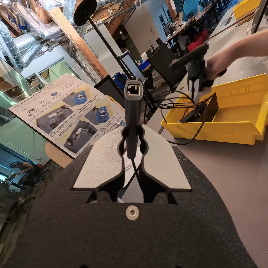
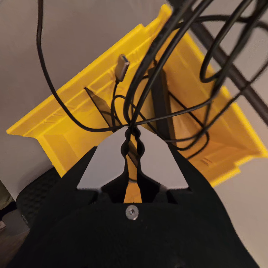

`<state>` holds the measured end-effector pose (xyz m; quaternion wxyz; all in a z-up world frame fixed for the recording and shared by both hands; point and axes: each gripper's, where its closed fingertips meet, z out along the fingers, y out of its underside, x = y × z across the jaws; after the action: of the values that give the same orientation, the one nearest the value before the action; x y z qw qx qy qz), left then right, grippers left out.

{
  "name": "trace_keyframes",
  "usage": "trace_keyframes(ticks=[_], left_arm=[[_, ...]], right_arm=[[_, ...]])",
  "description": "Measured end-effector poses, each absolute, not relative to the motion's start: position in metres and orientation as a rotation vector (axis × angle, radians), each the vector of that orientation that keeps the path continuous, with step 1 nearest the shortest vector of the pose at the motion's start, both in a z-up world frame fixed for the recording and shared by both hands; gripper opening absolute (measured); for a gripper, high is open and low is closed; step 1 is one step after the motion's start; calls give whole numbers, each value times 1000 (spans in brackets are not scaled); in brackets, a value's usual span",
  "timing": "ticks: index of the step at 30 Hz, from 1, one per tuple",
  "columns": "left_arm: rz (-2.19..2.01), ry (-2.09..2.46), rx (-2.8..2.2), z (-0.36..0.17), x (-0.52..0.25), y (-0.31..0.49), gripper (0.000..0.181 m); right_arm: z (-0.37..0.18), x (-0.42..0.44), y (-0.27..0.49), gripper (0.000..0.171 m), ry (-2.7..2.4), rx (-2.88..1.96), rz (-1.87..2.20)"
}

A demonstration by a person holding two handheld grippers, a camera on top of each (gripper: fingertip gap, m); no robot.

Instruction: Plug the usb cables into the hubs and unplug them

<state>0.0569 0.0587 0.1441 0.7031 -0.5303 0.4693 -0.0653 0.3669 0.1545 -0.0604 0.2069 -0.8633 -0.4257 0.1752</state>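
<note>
Cables (image 2: 146,81) are hanging in a black tangle across the middle and upper right of my right wrist view, over the yellow bin (image 2: 60,134) that is filling the centre of that frame. I am seeing the same bin (image 1: 237,116) at the right of my left wrist view, sitting on the grey table (image 1: 217,174), with a black divider (image 1: 213,104) standing inside it. An instruction sheet (image 1: 60,110) is leaning at the left of that view.

My left gripper (image 1: 132,132) is clamping a dark hub (image 1: 132,116) between its fingers, jaws closed onto it, and the hub is pointing up the centre of the frame with its end port facing away. Its thin lead is trailing back between the fingers.

My right gripper (image 2: 132,129) is pinching the cables at its tips, jaws nearly together on them. One silver USB plug (image 2: 123,67) is sticking up above centre, free of any hub. In the left view, that gripper (image 1: 195,95) is dipping into the bin at the upper right.
</note>
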Motion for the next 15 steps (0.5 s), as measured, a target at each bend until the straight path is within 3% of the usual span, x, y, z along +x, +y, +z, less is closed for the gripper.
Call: trace_keyframes(ticks=[6, 10, 15], left_arm=[[-145, 1070, -1196, 139, 59, 59, 16], [-146, 1064, -1192, 141, 58, 59, 16], [-149, 1056, -1184, 143, 57, 58, 16]], right_arm=[[-72, 346, 138, 13, -1233, -2275, 576], [-34, 344, 133, 31, -1138, -2095, 584], [33, 297, 106, 36, -1162, -1730, 368]])
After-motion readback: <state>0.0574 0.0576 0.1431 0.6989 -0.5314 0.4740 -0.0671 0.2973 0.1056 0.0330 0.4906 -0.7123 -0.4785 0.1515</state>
